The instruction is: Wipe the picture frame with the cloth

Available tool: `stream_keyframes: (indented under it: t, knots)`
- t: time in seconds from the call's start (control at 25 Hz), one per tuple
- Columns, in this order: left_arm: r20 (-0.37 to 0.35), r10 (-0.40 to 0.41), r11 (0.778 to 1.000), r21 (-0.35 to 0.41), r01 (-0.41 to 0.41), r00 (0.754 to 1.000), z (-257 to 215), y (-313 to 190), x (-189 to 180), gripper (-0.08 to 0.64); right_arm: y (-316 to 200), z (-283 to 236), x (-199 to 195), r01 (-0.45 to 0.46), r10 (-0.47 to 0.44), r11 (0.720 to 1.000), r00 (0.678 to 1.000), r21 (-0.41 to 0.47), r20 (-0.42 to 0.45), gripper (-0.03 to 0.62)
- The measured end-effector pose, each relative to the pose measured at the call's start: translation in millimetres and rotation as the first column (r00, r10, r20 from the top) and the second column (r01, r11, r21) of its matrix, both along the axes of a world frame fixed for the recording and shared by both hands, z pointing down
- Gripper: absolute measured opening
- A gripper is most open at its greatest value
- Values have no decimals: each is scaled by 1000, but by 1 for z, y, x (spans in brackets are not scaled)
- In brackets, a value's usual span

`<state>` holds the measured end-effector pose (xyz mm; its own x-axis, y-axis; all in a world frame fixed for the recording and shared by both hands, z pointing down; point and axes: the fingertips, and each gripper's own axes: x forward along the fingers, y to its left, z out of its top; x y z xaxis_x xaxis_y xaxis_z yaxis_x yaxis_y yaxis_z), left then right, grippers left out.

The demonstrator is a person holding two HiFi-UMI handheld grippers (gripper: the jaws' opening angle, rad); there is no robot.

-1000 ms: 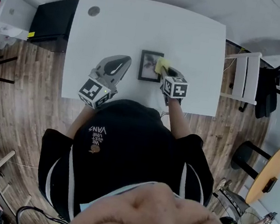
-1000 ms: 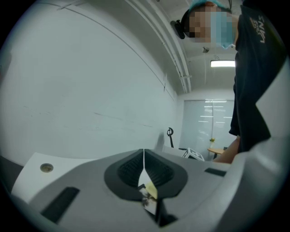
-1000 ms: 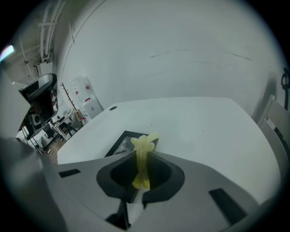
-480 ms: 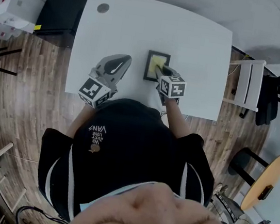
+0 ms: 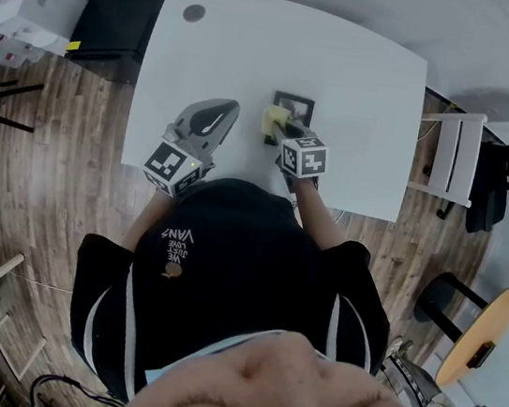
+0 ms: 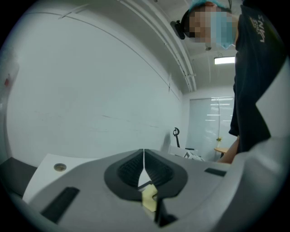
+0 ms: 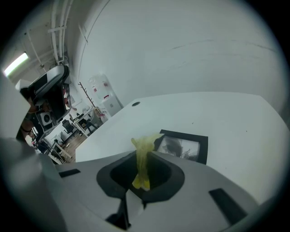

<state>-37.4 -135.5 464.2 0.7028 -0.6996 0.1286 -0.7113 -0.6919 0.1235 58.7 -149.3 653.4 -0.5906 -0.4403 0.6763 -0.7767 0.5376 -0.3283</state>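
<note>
- The right gripper (image 7: 144, 156) jaws are clamped on the yellow cloth (image 7: 141, 172). It's thin crumpled fabric, bunched into a strip that pokes out past the tips.
- The cloth tip sits at the near left corner of the picture frame (image 7: 183, 146) and hides that corner.
- The frame is a flat black rectangle lying face-up on the smooth white bench (image 5: 259, 47), long axis running near-to-far.
- The picture inside is too blurry to make out.
- The left gripper (image 6: 144, 158) jaws are pressed together with nothing in them, left of the frame.
</note>
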Motion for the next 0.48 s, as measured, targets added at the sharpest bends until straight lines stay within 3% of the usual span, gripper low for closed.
stream_keyframes:
  t: [0.48]
  knots:
    - [-6,-6,1000,-8,6,1000,3,1,2,16,7,14,8,6,-7,1000,999,-29,-32,44]
